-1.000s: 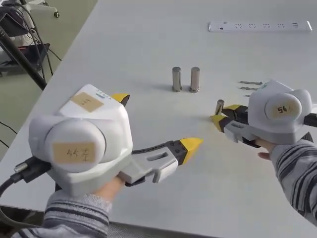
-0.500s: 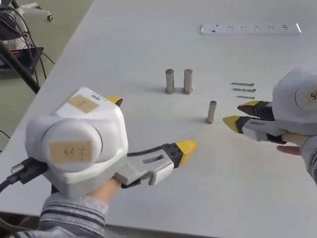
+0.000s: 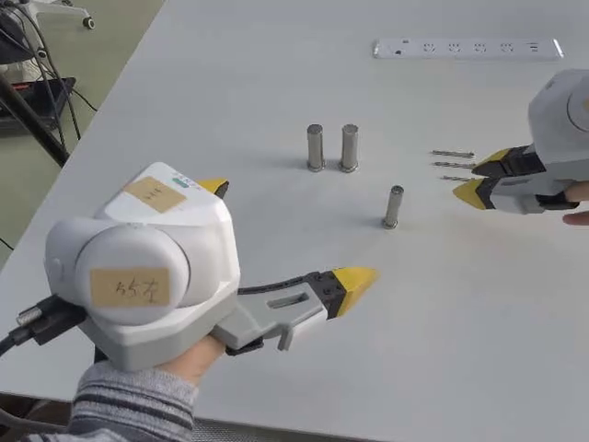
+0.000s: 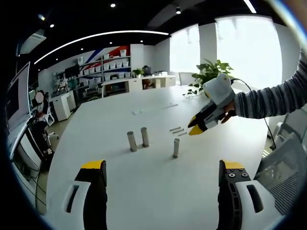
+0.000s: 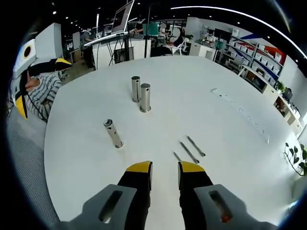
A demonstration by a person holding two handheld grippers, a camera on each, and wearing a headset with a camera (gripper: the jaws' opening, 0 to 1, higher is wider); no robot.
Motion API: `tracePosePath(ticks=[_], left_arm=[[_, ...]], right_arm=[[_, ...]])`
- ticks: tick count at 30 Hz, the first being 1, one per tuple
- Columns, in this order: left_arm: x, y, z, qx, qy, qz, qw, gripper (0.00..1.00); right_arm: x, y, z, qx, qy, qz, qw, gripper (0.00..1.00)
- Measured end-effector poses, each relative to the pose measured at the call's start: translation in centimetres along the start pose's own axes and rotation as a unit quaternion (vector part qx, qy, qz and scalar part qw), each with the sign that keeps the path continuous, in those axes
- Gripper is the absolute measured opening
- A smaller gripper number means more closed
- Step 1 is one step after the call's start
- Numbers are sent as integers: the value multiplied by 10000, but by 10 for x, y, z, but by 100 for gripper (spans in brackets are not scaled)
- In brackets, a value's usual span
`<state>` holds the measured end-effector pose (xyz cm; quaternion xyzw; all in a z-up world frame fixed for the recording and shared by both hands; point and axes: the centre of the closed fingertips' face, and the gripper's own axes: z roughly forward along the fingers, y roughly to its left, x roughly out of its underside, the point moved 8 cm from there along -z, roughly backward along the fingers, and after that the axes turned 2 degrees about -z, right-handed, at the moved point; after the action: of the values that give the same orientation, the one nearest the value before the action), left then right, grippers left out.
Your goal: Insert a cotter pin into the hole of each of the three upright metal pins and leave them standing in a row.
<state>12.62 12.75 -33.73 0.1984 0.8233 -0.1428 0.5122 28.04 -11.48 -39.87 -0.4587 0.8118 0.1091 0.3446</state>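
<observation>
Two upright metal pins [image 3: 316, 147] [image 3: 349, 147] stand side by side; a third pin [image 3: 394, 206] stands alone, nearer and to their right. Three thin cotter pins [image 3: 453, 165] lie flat on the white table [image 3: 276, 74]. My right gripper [image 3: 480, 177] hovers just right of the cotter pins, its jaws narrowly open and holding nothing. In the right gripper view the cotter pins [image 5: 188, 152] lie just ahead of the gripper [image 5: 164, 168], and the third pin [image 5: 113, 132] leans left. My left gripper [image 3: 287, 232] is wide open, near the front edge. From the left gripper [image 4: 163, 167], the pins [image 4: 176, 148] stand ahead.
A white power strip [image 3: 467, 48] lies at the far side of the table. Off the table's left edge are the floor, dark cables and stand legs [image 3: 32, 101]. Desks, monitors and a potted plant [image 4: 211, 72] fill the room behind.
The right gripper has let go of the third pin and drawn back to the right, beside the cotter pins. That pin now stands alone. The left gripper has barely moved.
</observation>
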Motion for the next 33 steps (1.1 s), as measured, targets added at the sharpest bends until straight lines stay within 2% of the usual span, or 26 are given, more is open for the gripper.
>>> tracePosePath(ticks=[3,10,18,23,25,33], left_arm=[[1,1,2,17,26,8,10000,97],[4,3,3,-35,46,70,10000,97],[8,6,4,-82,84,24,9999,96],[8,6,5,-61,80,-11,9999,96],[8,6,5,-58,83,-7,9999,95],[7,7,4,-112,74,27,9999,93]], right_arm=[[4,-5,6,-222,269,192,9992,17],[7,-21,21,-182,564,68,9982,15],[6,-25,28,-343,744,76,9966,11],[4,-25,29,-436,962,107,9943,6],[7,-24,28,-454,1178,46,9920,2],[4,-20,25,-427,1286,-444,9898,0]])
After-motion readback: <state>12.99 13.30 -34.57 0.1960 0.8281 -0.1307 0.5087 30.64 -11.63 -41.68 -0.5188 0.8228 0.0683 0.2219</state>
